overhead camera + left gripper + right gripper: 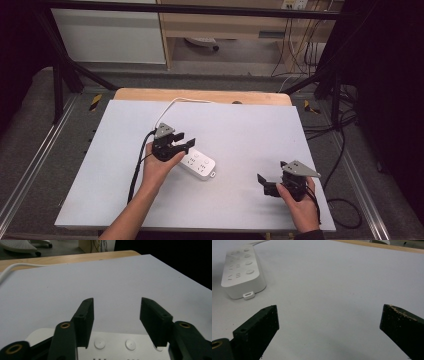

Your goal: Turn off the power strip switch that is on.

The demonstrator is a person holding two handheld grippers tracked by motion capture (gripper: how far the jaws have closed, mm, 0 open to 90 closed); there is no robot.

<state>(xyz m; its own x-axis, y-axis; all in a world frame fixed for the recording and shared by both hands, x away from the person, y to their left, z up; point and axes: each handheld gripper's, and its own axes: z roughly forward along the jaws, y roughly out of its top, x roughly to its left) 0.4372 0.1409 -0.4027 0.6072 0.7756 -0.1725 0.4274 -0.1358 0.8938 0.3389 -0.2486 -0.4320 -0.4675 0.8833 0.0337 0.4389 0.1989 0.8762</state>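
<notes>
On grey mat (100,165) | power strip (200,164) under left gripper (181,144), fingers wide | right gripper (265,184) wide, apart

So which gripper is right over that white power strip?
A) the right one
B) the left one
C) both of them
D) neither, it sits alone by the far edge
B: in the high view the left gripper hangs open over one end of the power strip, while the right gripper is off to the side over bare table.

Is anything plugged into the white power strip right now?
No, in the right gripper view the power strip has bare sockets on its top face, with nothing plugged in.
</notes>
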